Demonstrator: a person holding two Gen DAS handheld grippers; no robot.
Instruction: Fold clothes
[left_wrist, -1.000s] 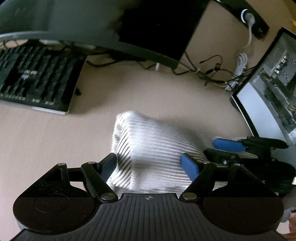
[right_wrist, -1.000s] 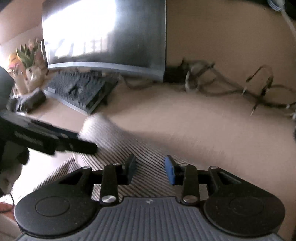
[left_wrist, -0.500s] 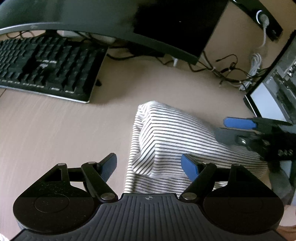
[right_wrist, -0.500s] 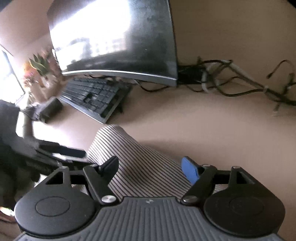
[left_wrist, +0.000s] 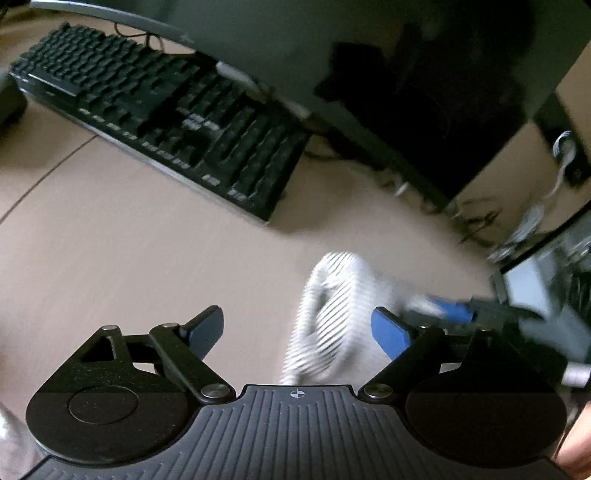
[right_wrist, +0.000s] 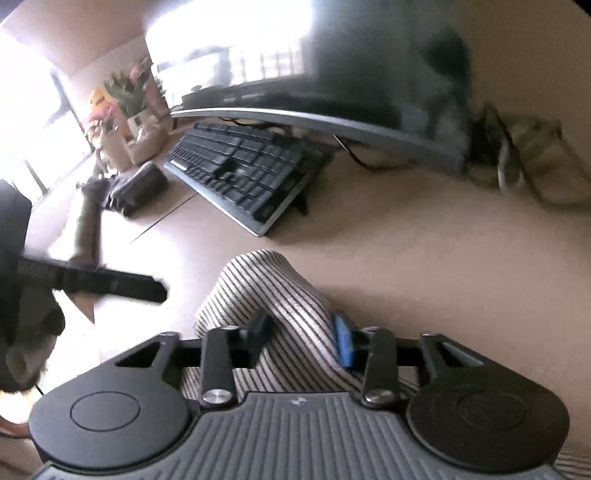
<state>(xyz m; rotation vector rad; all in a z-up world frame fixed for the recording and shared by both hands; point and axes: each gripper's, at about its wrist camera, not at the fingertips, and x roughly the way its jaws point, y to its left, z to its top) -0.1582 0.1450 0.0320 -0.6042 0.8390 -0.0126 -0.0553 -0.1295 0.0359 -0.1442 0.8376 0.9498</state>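
Observation:
A white garment with thin dark stripes lies bunched on the beige desk. My right gripper is shut on a raised fold of it, the cloth pinched between the fingers. In the left wrist view the same garment is blurred, just right of centre. My left gripper is open and empty, off the cloth, over bare desk to its left. The right gripper's blue finger shows at the cloth's right side. The left gripper shows as a dark bar at the left.
A black keyboard stands propped behind the garment, under a curved monitor. Cables lie at the back right. A computer case stands at the right. A potted plant and dark pouch sit at the left.
My right gripper has closed on a fold of the striped garment. My left gripper has swung left, away from the cloth, still open.

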